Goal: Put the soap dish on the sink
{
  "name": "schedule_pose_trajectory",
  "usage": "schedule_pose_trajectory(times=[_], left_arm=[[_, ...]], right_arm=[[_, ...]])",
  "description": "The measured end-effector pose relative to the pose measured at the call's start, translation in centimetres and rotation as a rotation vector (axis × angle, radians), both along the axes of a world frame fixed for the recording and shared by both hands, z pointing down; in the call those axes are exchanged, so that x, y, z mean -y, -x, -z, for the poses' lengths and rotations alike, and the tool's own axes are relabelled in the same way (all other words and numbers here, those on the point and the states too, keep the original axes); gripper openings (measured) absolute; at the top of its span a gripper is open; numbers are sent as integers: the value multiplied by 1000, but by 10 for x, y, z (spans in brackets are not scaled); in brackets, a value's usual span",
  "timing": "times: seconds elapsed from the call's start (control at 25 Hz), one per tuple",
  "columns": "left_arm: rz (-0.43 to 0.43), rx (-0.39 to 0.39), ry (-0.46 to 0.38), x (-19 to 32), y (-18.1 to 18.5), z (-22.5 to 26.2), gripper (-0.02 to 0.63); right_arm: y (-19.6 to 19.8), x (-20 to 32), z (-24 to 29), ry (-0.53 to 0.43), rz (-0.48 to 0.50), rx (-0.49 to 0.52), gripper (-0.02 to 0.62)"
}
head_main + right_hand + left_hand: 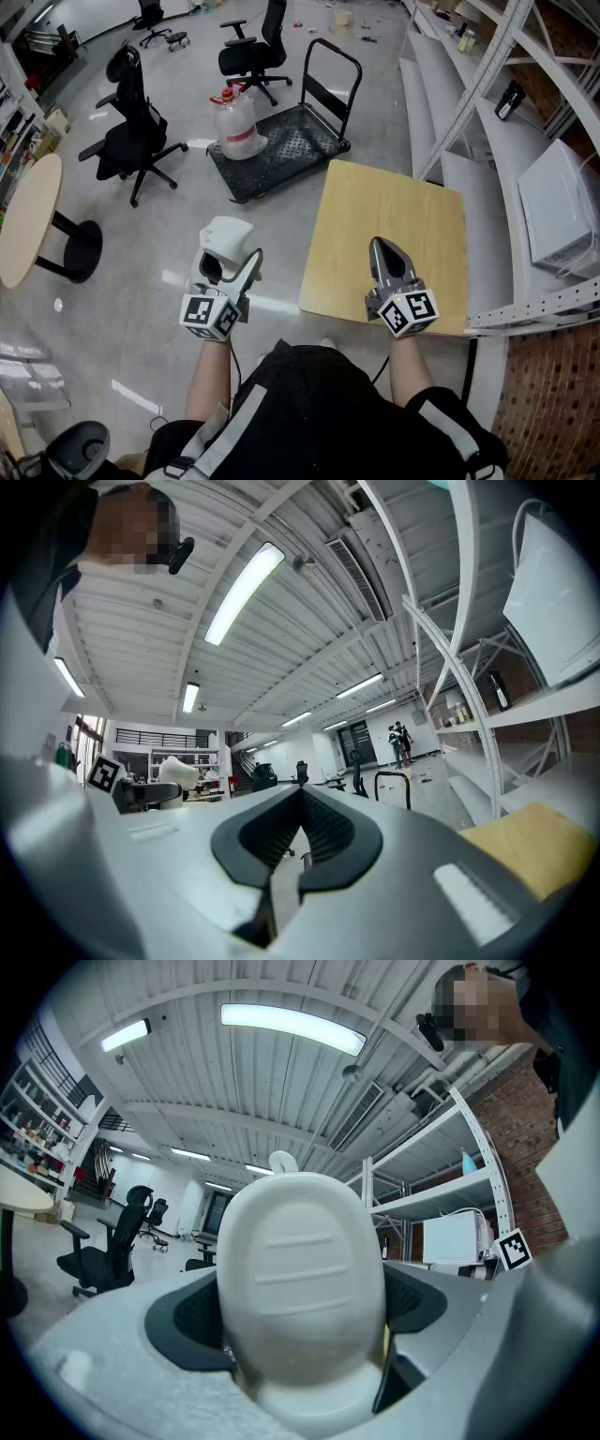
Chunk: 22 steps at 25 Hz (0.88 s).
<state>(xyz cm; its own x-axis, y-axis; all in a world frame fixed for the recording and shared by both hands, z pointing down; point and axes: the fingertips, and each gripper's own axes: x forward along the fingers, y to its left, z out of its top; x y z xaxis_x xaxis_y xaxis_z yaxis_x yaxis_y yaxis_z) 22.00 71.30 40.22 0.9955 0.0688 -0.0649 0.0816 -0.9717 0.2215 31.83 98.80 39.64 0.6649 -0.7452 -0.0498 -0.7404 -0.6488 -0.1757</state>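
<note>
Head view: bright, even overhead light. The glossy grey floor (141, 309) carries pale glare streaks from 7 to 9 o'clock, and a soft, short shadow lies under the black swivel office chair (131, 141). Left gripper view: a long fluorescent ceiling tube (291, 1027) glows at 12 o'clock. The white oval plastic soap dish (300, 1288), close to the lens, is out of focus and shaded along its lower edge. Right gripper view: a slanted ceiling strip light (242, 592) burns at 11 o'clock, and the white metal shelf upright (463, 621) bows under fisheye distortion. Both gripper views darken to black at the corners.
</note>
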Motion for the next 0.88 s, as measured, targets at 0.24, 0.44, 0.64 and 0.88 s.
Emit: schedule_pose_trajectory(times=[0.24, 0.44, 0.64, 0.88], left_arm=[[10, 2, -2, 6, 5, -1, 474], [32, -4, 7, 14, 12, 0, 474], [74, -13, 4, 33, 29, 2, 474], [170, -11, -2, 74, 66, 0, 474]], right_arm=[[3, 7, 1, 0, 15, -7, 6], [3, 17, 1, 2, 36, -2, 6], [13, 49, 4, 0, 127, -5, 6], [24, 103, 7, -30, 212, -11, 6]])
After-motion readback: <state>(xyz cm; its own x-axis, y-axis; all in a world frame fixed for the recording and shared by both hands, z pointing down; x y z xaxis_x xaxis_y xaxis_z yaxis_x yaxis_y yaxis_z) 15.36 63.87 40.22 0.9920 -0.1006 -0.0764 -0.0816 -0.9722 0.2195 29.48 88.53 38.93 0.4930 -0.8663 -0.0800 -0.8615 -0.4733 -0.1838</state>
